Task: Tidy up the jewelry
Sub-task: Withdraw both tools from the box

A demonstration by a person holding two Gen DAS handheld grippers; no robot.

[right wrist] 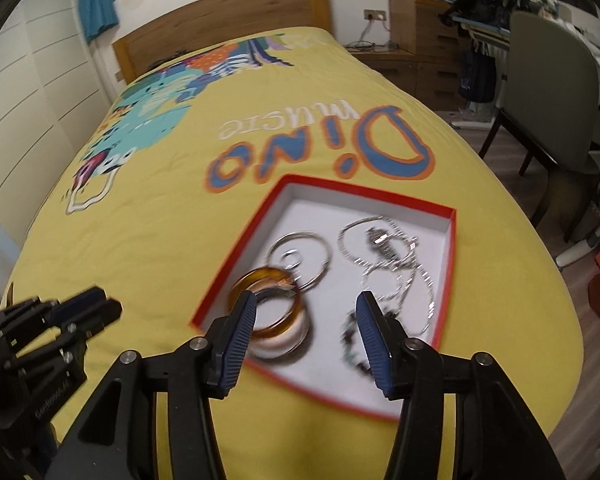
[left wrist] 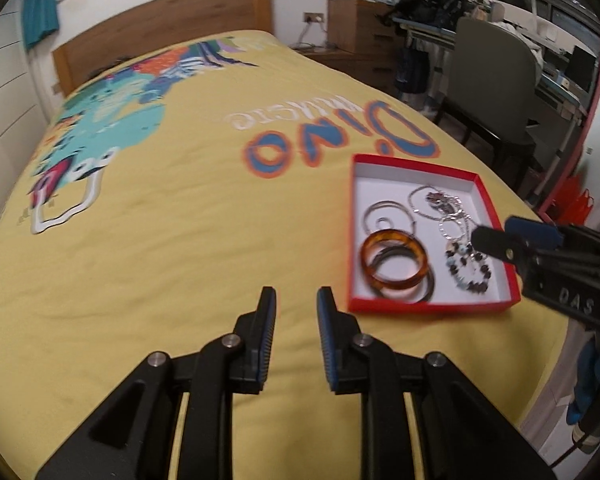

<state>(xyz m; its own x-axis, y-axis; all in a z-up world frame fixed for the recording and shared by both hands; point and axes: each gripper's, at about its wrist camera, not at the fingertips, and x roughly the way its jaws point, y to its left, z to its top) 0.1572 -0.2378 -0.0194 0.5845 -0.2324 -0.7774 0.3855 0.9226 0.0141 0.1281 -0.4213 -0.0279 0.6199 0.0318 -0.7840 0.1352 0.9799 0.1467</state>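
A red box with a white inside [left wrist: 416,306] [right wrist: 228,272] lies on the yellow bedspread. In it are an amber bangle [left wrist: 394,258] [right wrist: 266,334], thin silver hoops [left wrist: 388,210] [right wrist: 300,250], a silver chain necklace [left wrist: 440,204] [right wrist: 384,248] and a dark beaded bracelet [left wrist: 470,270] [right wrist: 350,340]. My left gripper [left wrist: 296,294] is open and empty over the bedspread, left of the box. My right gripper [right wrist: 306,300] is open and empty just above the box's near half; it also shows in the left wrist view [left wrist: 496,236].
The bed [left wrist: 160,220] has a wooden headboard [left wrist: 160,36] at the far end. A grey chair [left wrist: 496,80], a cluttered desk [left wrist: 556,52] and wooden drawers [left wrist: 360,28] stand right of the bed. White cupboards [right wrist: 40,92] line the left.
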